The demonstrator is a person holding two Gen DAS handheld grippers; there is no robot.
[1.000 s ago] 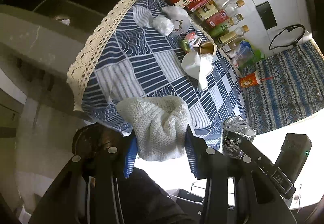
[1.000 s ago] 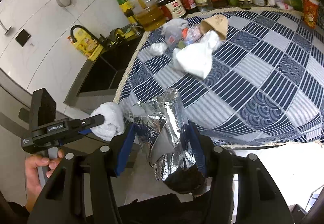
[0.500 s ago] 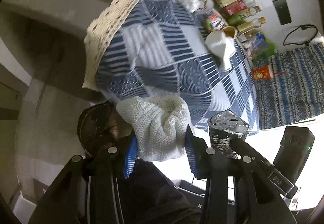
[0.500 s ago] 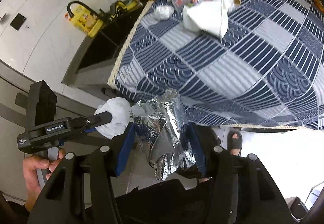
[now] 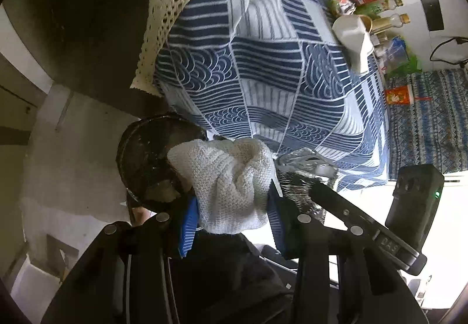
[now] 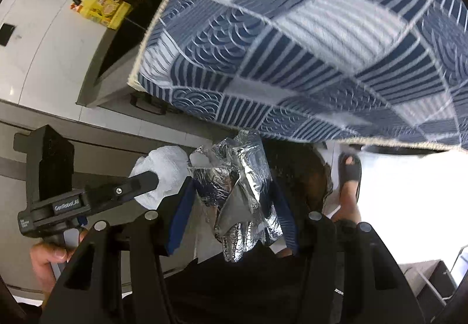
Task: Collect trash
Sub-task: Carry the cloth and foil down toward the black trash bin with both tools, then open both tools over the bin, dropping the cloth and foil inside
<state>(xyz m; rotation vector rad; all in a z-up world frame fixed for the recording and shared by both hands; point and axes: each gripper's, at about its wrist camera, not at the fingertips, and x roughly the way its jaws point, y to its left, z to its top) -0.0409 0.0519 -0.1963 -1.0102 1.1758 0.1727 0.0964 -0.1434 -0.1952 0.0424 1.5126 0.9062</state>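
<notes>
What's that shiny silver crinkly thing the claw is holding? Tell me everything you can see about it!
It is a crumpled silver foil wrapper, shiny and full of creases like metal-coated plastic, with a duller grey inside showing where it gapes. The right gripper is shut on it, its blue pads pressing both sides, so the wrapper hangs in the air with its ragged end drooping towards the camera. It sits below the edge of the blue patterned tablecloth, right beside the white knitted cloth in the left gripper. A dark round bin lies underneath.
</notes>
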